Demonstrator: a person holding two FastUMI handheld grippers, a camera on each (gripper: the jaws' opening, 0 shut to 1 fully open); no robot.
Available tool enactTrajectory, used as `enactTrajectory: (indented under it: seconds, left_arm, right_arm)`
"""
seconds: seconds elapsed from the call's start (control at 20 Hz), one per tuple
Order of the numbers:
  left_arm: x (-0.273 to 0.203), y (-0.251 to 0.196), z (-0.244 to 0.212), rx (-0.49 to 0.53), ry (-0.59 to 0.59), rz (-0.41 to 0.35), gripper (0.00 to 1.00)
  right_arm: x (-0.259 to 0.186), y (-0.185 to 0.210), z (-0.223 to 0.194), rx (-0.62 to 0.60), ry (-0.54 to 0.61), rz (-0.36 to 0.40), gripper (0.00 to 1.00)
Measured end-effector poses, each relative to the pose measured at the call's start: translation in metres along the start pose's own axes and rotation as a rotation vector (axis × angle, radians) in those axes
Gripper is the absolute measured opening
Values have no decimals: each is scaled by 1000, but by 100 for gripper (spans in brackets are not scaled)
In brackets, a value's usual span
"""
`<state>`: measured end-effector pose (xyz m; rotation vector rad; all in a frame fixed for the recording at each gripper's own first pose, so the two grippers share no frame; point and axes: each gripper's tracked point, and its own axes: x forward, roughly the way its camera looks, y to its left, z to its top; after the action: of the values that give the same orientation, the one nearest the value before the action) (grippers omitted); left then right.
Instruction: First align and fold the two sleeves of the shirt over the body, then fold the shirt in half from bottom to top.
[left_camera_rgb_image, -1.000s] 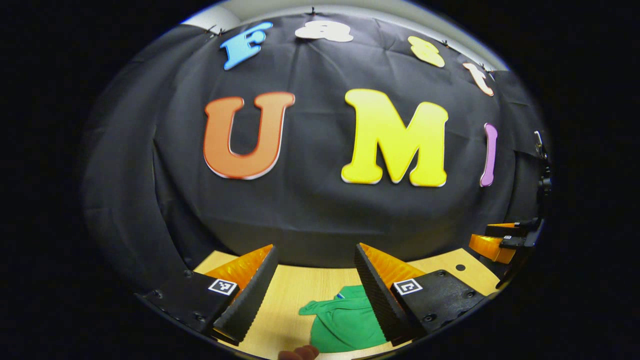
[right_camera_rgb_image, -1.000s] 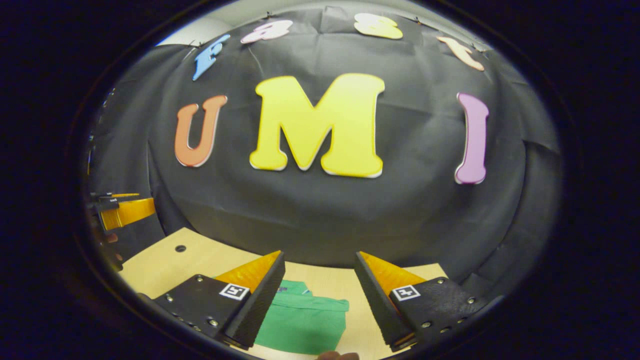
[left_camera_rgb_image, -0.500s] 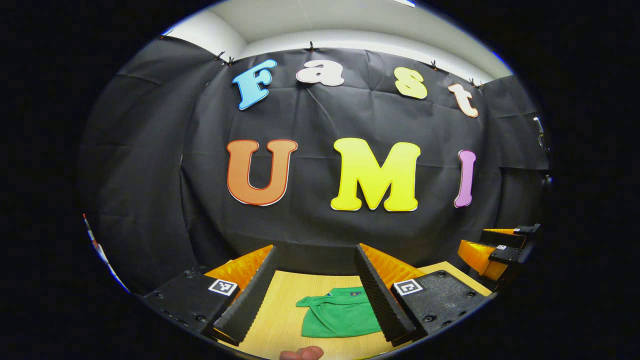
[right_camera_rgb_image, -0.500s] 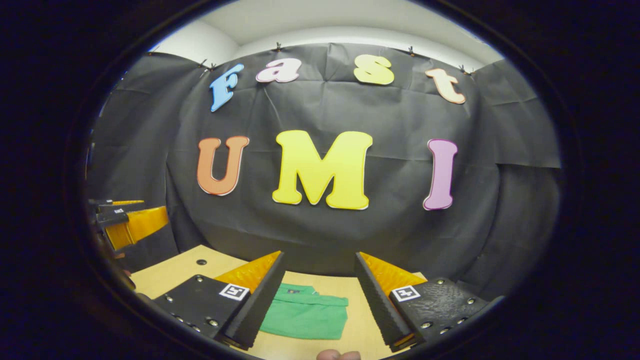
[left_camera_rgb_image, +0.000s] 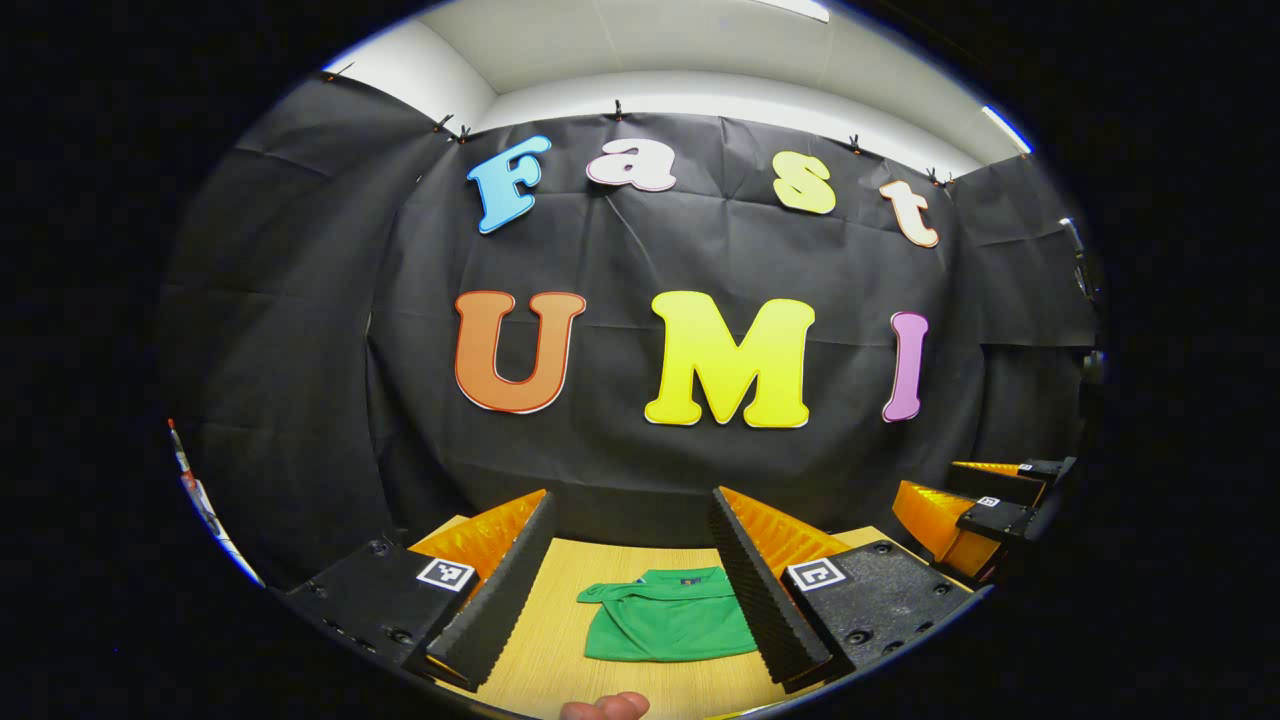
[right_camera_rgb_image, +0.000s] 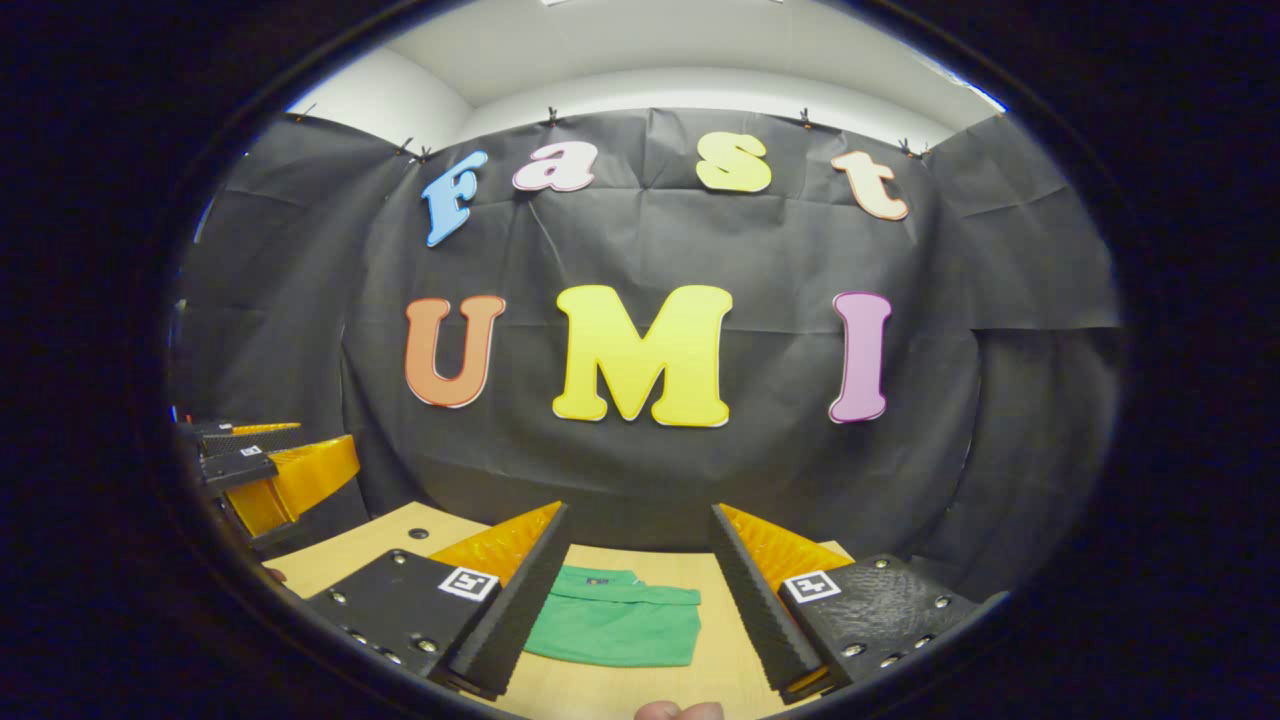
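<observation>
Left gripper view, left to right: black cloth wall (left_camera_rgb_image: 300, 330) draped across the back and sides, white wall and ceiling (left_camera_rgb_image: 700, 50) above it. Left hand-held gripper (left_camera_rgb_image: 632, 590) held above the desk (left_camera_rgb_image: 545, 650), fingers spread wide, nothing between them. Light wood desk runs up to the cloth. Green shirt (left_camera_rgb_image: 665, 628) lies on the desk, seen through the gap between the fingers, folded into a compact rectangle with the collar toward the cloth wall. A fingertip (left_camera_rgb_image: 605, 707) shows at the bottom edge. Far right: right hand-held gripper (left_camera_rgb_image: 975, 505) in the air off the desk's right side, well apart from the shirt.

Right gripper view, left to right: left hand-held gripper at the far left (right_camera_rgb_image: 265, 470), up off the desk, clear of the shirt. Desk (right_camera_rgb_image: 340, 555) has a small dark hole (right_camera_rgb_image: 415, 533) near its left back corner. Right hand-held gripper (right_camera_rgb_image: 640, 590) fingers wide apart, gripping nothing. Shirt (right_camera_rgb_image: 615, 628) flat on the desk, partly behind the left finger. Black cloth wall (right_camera_rgb_image: 1000, 400) wraps round the right side; ceiling (right_camera_rgb_image: 650, 40) above.
</observation>
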<state>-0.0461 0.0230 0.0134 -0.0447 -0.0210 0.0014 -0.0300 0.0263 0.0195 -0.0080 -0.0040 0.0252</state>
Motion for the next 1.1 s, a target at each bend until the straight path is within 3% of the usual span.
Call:
enactTrajectory:
  seconds: [0.05,0.1,0.15,0.3,0.35,0.4,0.75,0.8,0.85,1.1]
  left_arm:
    - [0,0,1,4,-5,-1,97]
    - [-2,0,2,5,-5,-1,90]
    - [-2,0,1,4,-5,-1,97]
    - [-4,2,2,12,-6,6,97]
    - [-5,2,1,12,-6,7,90]
    - [-6,2,1,12,-6,7,97]
    - [-8,8,0,27,5,35,97]
    - [-8,9,-1,27,7,37,90]
    - [-8,10,-1,27,8,39,98]
    - [-5,10,-1,33,11,39,97]
  right_arm:
    - [0,0,1,-3,-3,0,88]
    - [-1,1,3,-3,-8,-2,88]
    - [-3,1,3,-2,-10,-3,88]
    - [-4,0,2,6,-6,-6,88]
    - [-6,1,2,12,-6,-5,88]
    - [-6,2,1,16,-2,-1,88]
    - [-7,-1,4,6,-17,-24,88]
    - [-7,-1,4,6,-16,-26,88]
    - [-8,0,2,10,-14,-23,88]
    - [-6,-1,-1,27,-3,-26,88]
